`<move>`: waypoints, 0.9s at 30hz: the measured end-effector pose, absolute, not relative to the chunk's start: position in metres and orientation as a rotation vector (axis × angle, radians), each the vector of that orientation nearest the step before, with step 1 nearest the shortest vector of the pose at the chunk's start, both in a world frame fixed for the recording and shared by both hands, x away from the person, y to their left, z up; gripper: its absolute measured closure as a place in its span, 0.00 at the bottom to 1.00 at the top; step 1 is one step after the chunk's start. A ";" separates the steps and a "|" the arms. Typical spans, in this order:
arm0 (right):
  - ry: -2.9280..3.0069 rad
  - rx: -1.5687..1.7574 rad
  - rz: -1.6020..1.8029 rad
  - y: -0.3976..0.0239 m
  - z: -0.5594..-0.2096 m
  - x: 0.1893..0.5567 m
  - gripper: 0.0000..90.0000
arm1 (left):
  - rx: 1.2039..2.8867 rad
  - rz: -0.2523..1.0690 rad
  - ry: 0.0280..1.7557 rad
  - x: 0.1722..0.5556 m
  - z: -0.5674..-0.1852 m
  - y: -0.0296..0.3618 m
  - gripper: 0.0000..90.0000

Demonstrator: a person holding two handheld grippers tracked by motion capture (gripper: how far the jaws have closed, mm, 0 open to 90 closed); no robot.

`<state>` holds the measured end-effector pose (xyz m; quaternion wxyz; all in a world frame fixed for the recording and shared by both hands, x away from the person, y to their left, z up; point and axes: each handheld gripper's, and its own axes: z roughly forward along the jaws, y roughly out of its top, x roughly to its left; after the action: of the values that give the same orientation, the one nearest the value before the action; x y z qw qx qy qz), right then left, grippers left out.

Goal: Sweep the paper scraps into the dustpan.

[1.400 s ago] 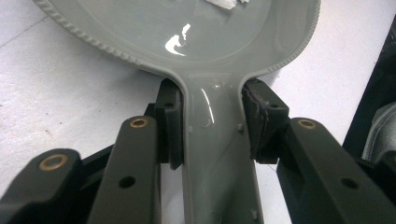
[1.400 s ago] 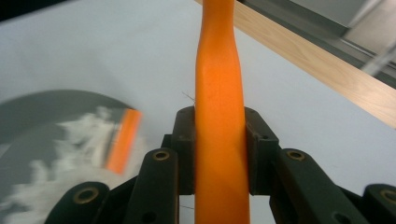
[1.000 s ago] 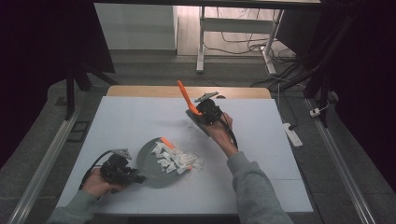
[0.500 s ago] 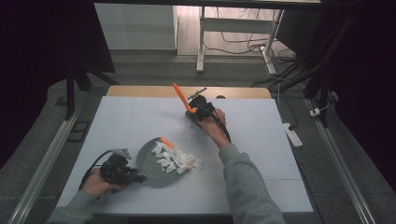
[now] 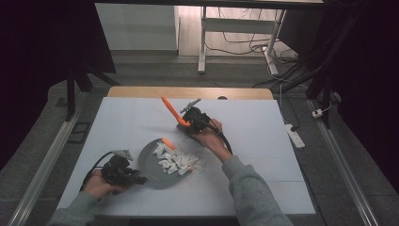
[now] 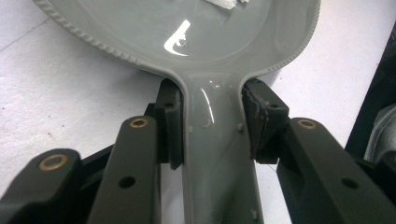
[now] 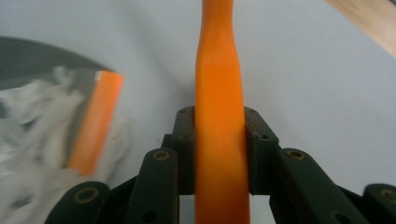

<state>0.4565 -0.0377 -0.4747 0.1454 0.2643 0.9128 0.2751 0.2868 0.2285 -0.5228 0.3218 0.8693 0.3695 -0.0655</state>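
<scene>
- At the near left of the white table, the left gripper lies low in the person's left hand, with its cable looping back from it.
- Its jaws are clamped on the flat handle of the grey dustpan; the left gripper view has one black pad pressed against each side of the handle, just below where it widens into the pan.
- The dustpan rests flat on the table, its pan reaching right and away from the left gripper toward the table's middle.
- White paper scraps lie heaped on the right half of the pan, and some spill over its right edge onto the table.
- A short orange piece lies at the far edge of the pan, touching the scraps; in the right gripper view it is blurred, and its shape is hard to make out.
- Right of the pan and farther back, the right gripper sits in the person's right hand, apart from the dustpan.
- Its jaws are closed on an orange brush handle, pads tight on both sides.
- The handle slants up and to the left, away from the person, its free end above the table near the wooden far edge.
</scene>
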 end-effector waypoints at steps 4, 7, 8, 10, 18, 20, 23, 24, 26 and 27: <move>2.666 0.752 0.855 -0.032 -0.475 0.439 0.79 | 2.283 -0.171 0.972 0.287 -0.523 0.228 0.68; 2.685 0.745 0.885 -0.027 -0.475 0.428 0.79 | 2.283 -0.168 0.973 0.287 -0.523 0.228 0.68; 2.692 0.733 0.886 -0.025 -0.475 0.424 0.79 | 2.283 -0.167 0.974 0.287 -0.523 0.228 0.68; 2.697 0.702 0.888 -0.020 -0.476 0.417 0.79 | 2.283 -0.167 0.974 0.287 -0.523 0.228 0.68; 2.751 0.618 1.015 -0.009 -0.469 0.397 0.79 | 2.284 -0.166 0.975 0.287 -0.523 0.228 0.68; 2.719 0.643 1.057 -0.011 -0.461 0.393 0.79 | 2.283 -0.164 0.975 0.286 -0.523 0.229 0.68; 2.657 0.656 1.113 -0.021 -0.450 0.390 0.79 | 2.281 -0.163 0.978 0.286 -0.523 0.229 0.68; 2.631 0.672 1.124 -0.025 -0.447 0.390 0.79 | 2.281 -0.163 0.978 0.286 -0.523 0.229 0.68; 2.596 0.696 1.139 -0.035 -0.441 0.391 0.79 | 2.281 -0.164 0.977 0.286 -0.523 0.229 0.68; 2.581 0.714 1.145 -0.040 -0.439 0.392 0.79 | 2.282 -0.164 0.977 0.286 -0.523 0.229 0.68</move>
<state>0.3917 -0.0399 -0.4391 0.1142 0.2435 0.8804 0.3905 0.2861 0.2290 -0.5228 0.3212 0.8688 0.3718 -0.0623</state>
